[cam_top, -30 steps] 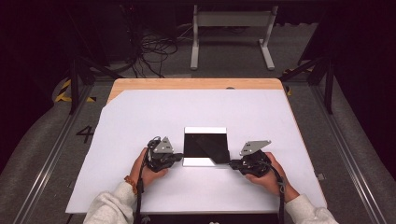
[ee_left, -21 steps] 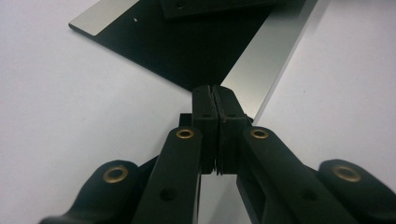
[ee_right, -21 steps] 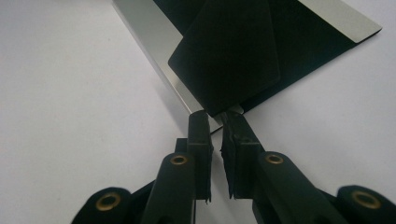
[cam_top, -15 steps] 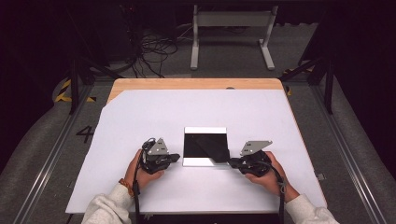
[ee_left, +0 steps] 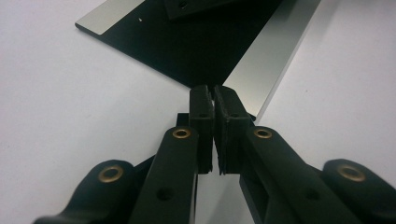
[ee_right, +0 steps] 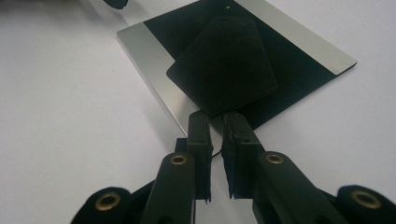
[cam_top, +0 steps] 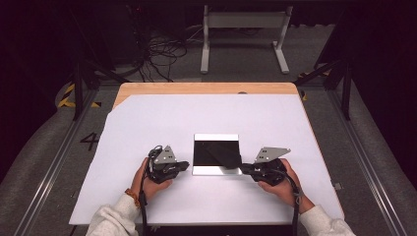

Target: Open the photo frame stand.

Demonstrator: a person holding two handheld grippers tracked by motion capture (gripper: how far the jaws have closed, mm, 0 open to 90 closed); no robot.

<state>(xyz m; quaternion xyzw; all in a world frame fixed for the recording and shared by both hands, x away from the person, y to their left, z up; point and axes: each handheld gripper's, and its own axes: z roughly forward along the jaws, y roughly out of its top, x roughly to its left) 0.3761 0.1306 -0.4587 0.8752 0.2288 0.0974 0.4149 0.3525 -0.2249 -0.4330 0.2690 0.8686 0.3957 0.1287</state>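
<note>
I see my left tongs (cam_top: 183, 165) low and level, jaws pressed together (barely a sliver between the pads). My right tongs (cam_top: 244, 168) lie just as low, pointing inward toward the left pair, jaws nearly closed, each gripped by one hand.

High view: fixed above the person's side, facing forward and down, far enough to take in the whole white table (cam_top: 206, 118) and the floor beyond. Left gripper view and right gripper view: each mounted on its own tool, low and close over the tabletop, looking along its own jaws. All three views share the black-and-silver plate (cam_top: 216, 154) (ee_left: 196, 42) (ee_right: 299, 51).
</note>
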